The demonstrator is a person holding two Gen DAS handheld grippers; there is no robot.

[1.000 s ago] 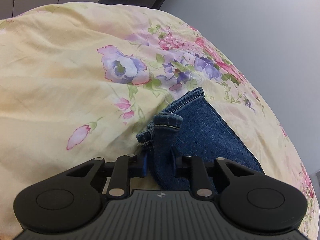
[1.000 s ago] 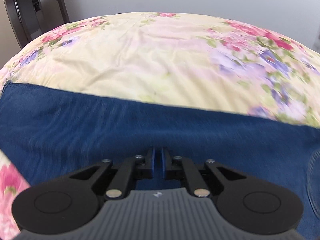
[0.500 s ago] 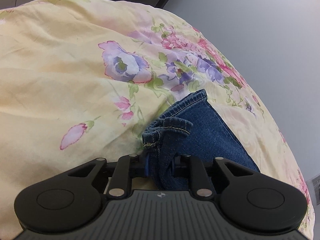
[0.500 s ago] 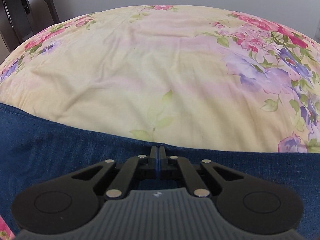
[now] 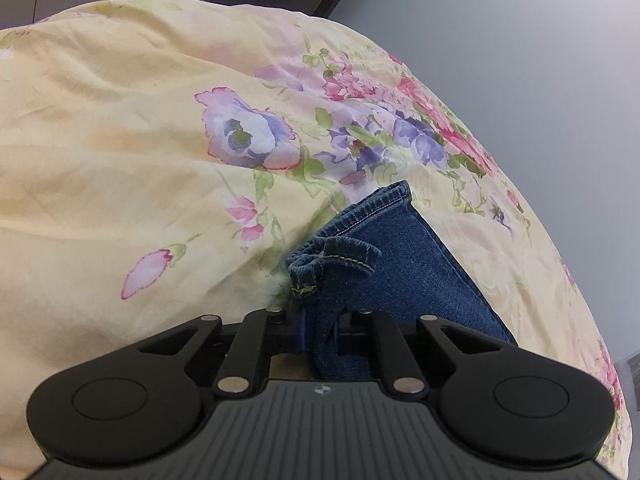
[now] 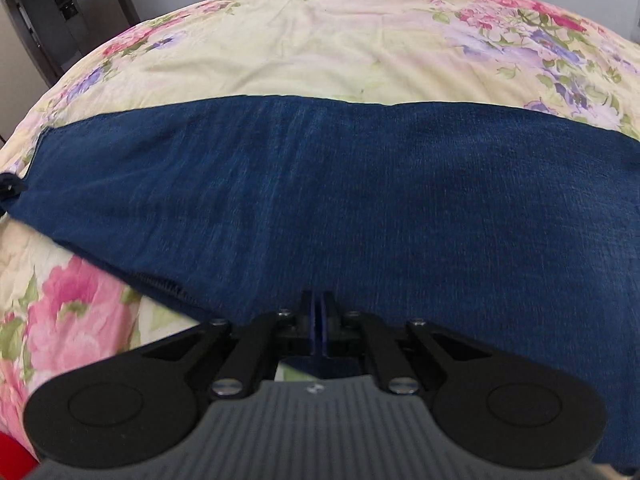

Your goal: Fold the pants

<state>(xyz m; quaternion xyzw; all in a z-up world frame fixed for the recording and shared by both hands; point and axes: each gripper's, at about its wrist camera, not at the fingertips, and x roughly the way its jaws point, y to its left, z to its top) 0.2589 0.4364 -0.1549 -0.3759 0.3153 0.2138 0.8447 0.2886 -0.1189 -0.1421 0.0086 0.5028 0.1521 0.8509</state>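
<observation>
Dark blue denim pants [image 6: 320, 200] lie stretched across the bed in the right wrist view. My right gripper [image 6: 319, 316] is shut on the near edge of the pants; the fabric runs out flat to both sides. In the left wrist view my left gripper [image 5: 320, 320] is shut on a bunched hem of a pant leg [image 5: 332, 260]. The rest of that leg [image 5: 400, 272] lies along the bed to the right, its other hem [image 5: 384, 196] flat beyond.
A yellow bedsheet with pink and purple flowers [image 5: 120, 160] covers the bed; it also shows in the right wrist view [image 6: 320, 40]. A grey wall [image 5: 520, 60] stands beyond the bed. Dark furniture [image 6: 48, 8] stands at far left.
The right gripper has pulled back towards me with the pants edge, so much more denim lies in front of it now. The left gripper holds the hem and has barely shifted.
</observation>
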